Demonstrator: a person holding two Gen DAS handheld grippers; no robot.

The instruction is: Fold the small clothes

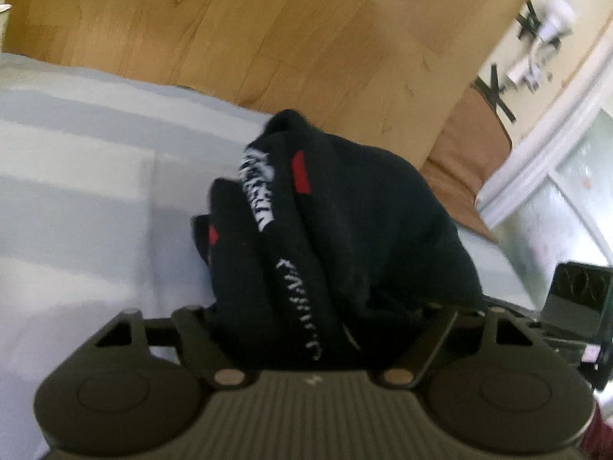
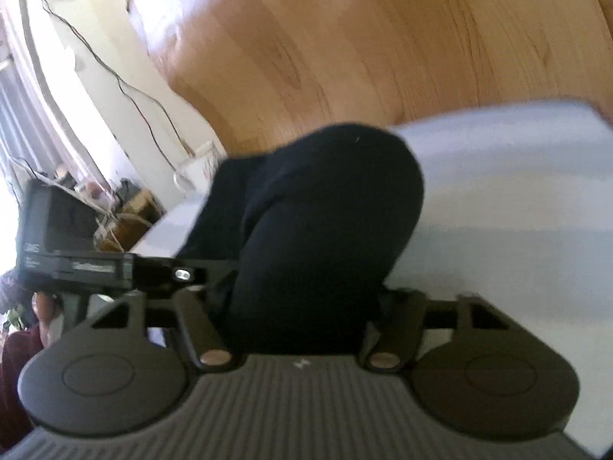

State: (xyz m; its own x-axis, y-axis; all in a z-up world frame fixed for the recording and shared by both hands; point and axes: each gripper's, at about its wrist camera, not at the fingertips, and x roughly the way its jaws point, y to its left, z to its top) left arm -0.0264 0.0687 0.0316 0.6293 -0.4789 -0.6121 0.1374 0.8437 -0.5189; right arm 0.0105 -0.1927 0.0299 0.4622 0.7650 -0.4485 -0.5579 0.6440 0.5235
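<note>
Left wrist | black garment (image 1: 345, 222) hides tool (image 1: 306, 329) | striped sheet (image 1: 76, 176)

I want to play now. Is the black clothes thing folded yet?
Not yet. Done: nothing shows as folded. In hand: both tools, left tool and right tool, grip the bunched black garment above the pale blue sheet. Left: spreading it flat and folding it.

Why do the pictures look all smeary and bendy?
Left wrist view: the black sock is blurred, its white lettering unreadable, and the bed edge curves from the fisheye lens. Right wrist view: blurrier still, with window glare washing out the wooden floor.
</note>
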